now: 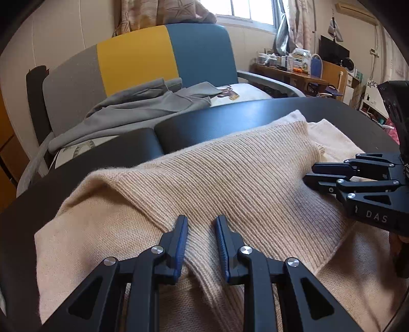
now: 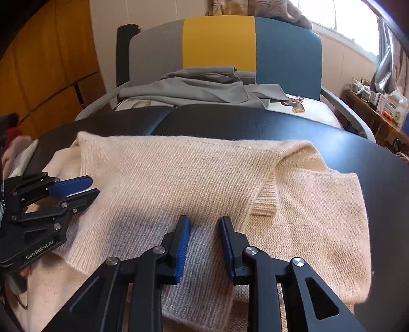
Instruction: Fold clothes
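1. Cream ribbed knit sweater (image 1: pixel 230 178) lies partly folded on the black table (image 1: pixel 230 120) — a sleeve is laid diagonally across the body, its cuff (image 2: pixel 265 204) resting on the lower layer.
2. Left gripper (image 1: pixel 200 222): fingers parted by a narrow gap, blue pads (image 1: pixel 182 245) facing each other, tips low over the sleeve fabric. Knit shows between the pads, but nothing is pinched; whether the tips touch the cloth cannot be told.
3. Right gripper (image 2: pixel 204 222): same posture, fingers a little apart, hovering at or on the folded sleeve near the front edge of the sweater. Nothing clamped.
4. Cross-check: in the left wrist view the right gripper enters from the right edge, its fingers nearly closed, tips on the sleeve edge. In the right wrist view the left gripper sits at the left edge with a thin gap between its fingers — nothing visibly between them.
5. Behind the table: chair (image 2: pixel 219 46) with a grey, yellow and blue back; a grey garment (image 2: pixel 204 89) is heaped on its seat.
6. Wooden desk (image 1: pixel 288 74) with clutter sits far right under the window (image 1: pixel 245 10); orange wood cabinet (image 2: pixel 51 63) at left.
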`<state>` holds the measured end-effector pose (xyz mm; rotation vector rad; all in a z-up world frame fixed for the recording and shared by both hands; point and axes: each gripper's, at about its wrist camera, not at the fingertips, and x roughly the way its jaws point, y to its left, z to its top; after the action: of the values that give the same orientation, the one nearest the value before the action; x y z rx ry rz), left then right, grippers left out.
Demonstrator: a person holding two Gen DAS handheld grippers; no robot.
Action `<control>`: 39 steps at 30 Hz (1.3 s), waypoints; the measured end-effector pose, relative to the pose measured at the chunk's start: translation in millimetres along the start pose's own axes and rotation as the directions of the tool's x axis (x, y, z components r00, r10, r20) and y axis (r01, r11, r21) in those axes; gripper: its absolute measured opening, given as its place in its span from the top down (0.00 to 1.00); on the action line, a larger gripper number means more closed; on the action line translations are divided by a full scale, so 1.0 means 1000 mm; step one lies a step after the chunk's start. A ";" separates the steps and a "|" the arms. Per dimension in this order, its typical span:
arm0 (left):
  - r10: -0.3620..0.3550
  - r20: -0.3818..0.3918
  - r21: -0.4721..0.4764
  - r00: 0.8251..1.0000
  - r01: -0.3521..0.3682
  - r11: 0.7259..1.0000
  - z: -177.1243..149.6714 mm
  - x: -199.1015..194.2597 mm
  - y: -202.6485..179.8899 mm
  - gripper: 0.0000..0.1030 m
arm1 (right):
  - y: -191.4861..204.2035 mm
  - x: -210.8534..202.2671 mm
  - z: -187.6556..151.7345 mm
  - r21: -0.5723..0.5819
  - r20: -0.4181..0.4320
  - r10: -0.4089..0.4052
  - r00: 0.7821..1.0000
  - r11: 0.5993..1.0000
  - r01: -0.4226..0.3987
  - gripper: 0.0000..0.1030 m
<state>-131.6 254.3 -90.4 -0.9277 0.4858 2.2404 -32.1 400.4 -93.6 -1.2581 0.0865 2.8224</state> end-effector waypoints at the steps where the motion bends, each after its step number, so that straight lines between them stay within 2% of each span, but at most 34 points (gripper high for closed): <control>1: 0.004 0.000 -0.003 1.000 -0.004 1.000 0.005 0.005 0.003 0.78 | -0.001 0.005 0.005 0.001 0.002 -0.003 1.000 1.000 0.003 0.75; 13: 0.015 0.013 -0.044 1.000 -0.015 0.999 0.038 0.043 0.031 0.78 | -0.008 0.067 0.070 0.008 0.029 -0.040 0.999 0.999 0.040 0.75; 16: 0.016 0.013 -0.044 1.000 -0.015 0.999 0.040 0.043 0.032 0.78 | -0.009 0.069 0.072 0.011 0.033 -0.044 0.999 0.999 0.043 0.75; 18: 0.031 0.014 -0.030 0.999 -0.031 0.999 0.040 0.042 0.029 0.78 | -0.008 0.069 0.072 0.006 0.034 -0.051 0.998 0.999 0.051 0.75; 22: 0.110 -0.010 0.073 0.994 -0.109 0.991 0.039 0.032 0.011 0.78 | -0.004 0.069 0.073 -0.017 0.033 -0.081 0.996 0.997 0.081 0.74; 25: 0.135 -0.032 0.096 0.990 -0.131 0.987 0.025 0.010 0.004 0.78 | -0.002 0.070 0.073 -0.029 0.036 -0.097 0.995 0.995 0.098 0.74; 28: 0.082 -0.078 0.014 0.994 -0.081 0.997 -0.001 -0.018 0.009 0.78 | -0.002 0.070 0.074 -0.033 0.036 -0.103 0.994 0.994 0.105 0.73; 30: 0.070 -0.086 -0.047 0.994 -0.074 0.996 -0.022 -0.038 0.012 0.78 | -0.003 0.071 0.074 -0.031 0.036 -0.102 0.994 0.994 0.103 0.73; 34: 0.075 -0.061 -0.110 0.995 -0.081 0.991 -0.063 -0.062 0.017 0.73 | -0.003 0.070 0.074 -0.030 0.030 -0.101 0.994 0.994 0.102 0.73; 36: 0.071 -0.048 -0.146 0.996 -0.077 0.986 -0.081 -0.073 0.021 0.72 | 0.001 0.068 0.075 -0.072 0.004 -0.120 0.993 0.990 0.120 0.72; 38: 0.028 -0.030 -0.199 0.999 -0.033 0.979 -0.086 -0.073 0.032 0.70 | 0.006 0.056 0.074 -0.134 -0.026 -0.168 0.985 0.977 0.163 0.58; 39: 0.003 -0.023 -0.222 1.000 -0.008 0.975 -0.088 -0.073 0.037 0.69 | 0.004 0.040 0.069 -0.113 -0.015 -0.140 0.990 0.984 0.138 0.57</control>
<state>-75.9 148.2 -93.8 -1.0658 0.2499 2.3254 -110.6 401.8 -77.2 -1.2648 -0.1549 2.7274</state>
